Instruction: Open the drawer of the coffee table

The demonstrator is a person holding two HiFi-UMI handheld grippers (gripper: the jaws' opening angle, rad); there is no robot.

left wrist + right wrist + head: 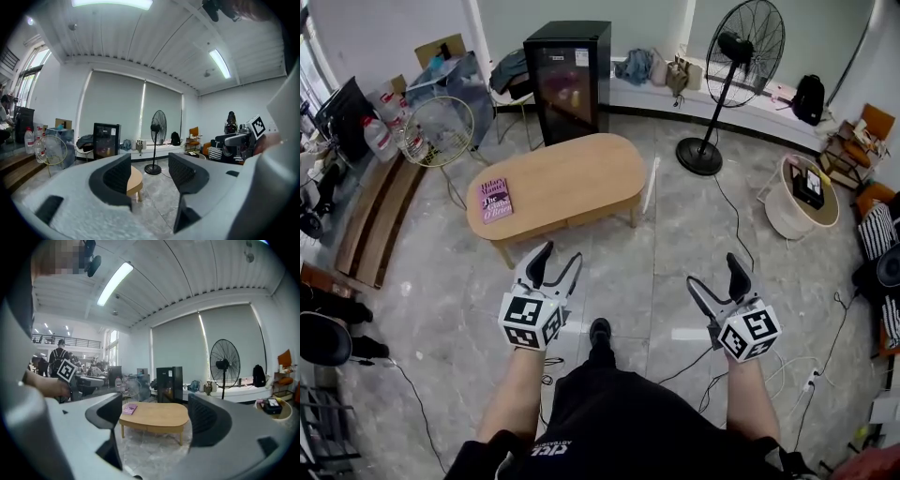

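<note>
table, oval and light wood, stands on the grey floor ahead of the person, well apart from both grippers. a purple book lies flat on its left end. the drawer sits in the near edge and looks flush with it, shut.

the left gripper hovers over the floor, short of the table's left part, pointing toward it. its jaws stand wide apart with nothing between them. in the left gripper view, the left gripper frames only the table's end, bare floor and the fan far behind.

the right gripper hovers level with the left one, further right and past the table's right end. its jaws are wide too and hold nothing. in the right gripper view, the right gripper has the whole table in the gap between its jaws, far off, with the book on the table's left end.

behind the table a black fridge stands by the wall, and the tall fan is to its right. a round white stand sits near the right edge, and a small wire fan sits at the left by some bottles. cables trail over the floor. the person's shoe shows between the two grippers.
</note>
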